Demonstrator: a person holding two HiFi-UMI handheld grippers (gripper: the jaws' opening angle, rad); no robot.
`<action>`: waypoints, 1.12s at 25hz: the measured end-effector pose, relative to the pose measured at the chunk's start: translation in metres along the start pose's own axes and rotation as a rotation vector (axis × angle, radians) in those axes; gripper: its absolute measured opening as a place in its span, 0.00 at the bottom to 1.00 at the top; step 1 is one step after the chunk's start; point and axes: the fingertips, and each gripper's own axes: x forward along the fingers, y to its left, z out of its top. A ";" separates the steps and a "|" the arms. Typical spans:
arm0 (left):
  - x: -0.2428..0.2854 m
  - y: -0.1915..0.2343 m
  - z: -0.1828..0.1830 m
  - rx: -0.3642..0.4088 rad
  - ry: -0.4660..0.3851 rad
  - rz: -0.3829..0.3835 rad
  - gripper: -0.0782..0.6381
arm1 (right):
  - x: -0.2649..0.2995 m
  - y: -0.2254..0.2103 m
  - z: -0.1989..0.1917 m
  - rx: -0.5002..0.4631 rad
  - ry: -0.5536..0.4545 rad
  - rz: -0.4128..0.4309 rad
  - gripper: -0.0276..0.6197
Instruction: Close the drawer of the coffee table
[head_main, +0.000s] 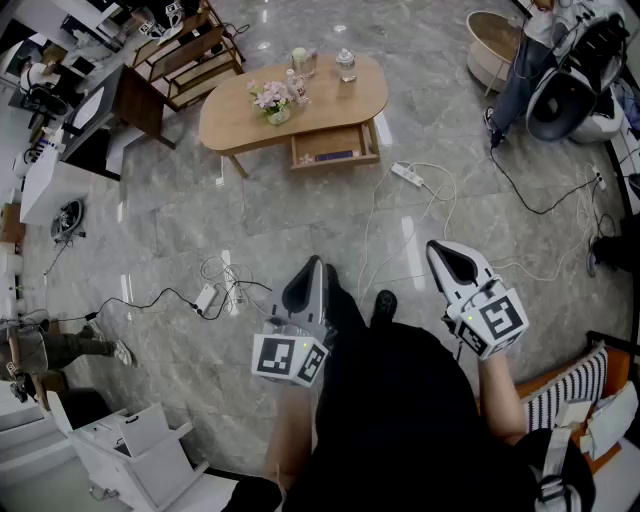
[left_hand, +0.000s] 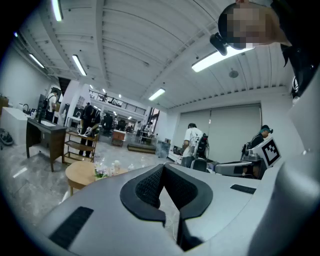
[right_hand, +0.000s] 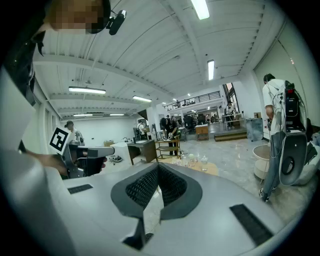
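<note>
two grippers are held low in front of the person, above dark clothing and one black shoe (head_main: 384, 303) in the head view.

left gripper (head_main: 312, 266): jaws closed. in the left gripper view the pads (left_hand: 150, 186) meet at the tip with nothing between them.

right gripper (head_main: 438, 250): jaws closed as well. its pads (right_hand: 142, 187) meet at the tip and it is empty.

each gripper has its marker cube at the hand end. both point ahead and slightly down toward the coffee table, and are well apart from it.

floor (head_main: 480, 215): grey polished stone tiles. loose white and black cables run across it between the person and the table. a small white adapter (head_main: 206, 297) lies to the left of the left gripper. a white power strip (head_main: 407, 174) lies near the table's near right corner.

coffee table (head_main: 240, 118): oval wooden worktop, standing beyond the cables at the upper centre of the head view.

drawer (head_main: 335, 146): under the near edge, pulled out toward the person, open. a dark flat item lies inside; cannot tell what it is.

on the worktop: a small pot of pink flowers (head_main: 272, 101) left of centre, and clear glass jars (head_main: 345, 65) toward the far edge.

beyond: a wooden shelf unit (head_main: 190, 50) stands left of the table. a second person (head_main: 512, 80) stands at far right beside a round tub (head_main: 490, 40).
</note>
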 end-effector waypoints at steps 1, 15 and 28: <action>0.001 -0.002 0.000 0.002 -0.001 0.000 0.13 | -0.001 -0.002 0.002 -0.003 -0.008 -0.001 0.06; 0.004 -0.002 0.002 0.030 0.022 0.015 0.13 | 0.004 -0.011 -0.002 0.043 -0.022 -0.001 0.06; 0.041 0.056 -0.004 0.017 0.072 0.004 0.13 | 0.065 -0.032 -0.009 0.077 0.042 -0.058 0.06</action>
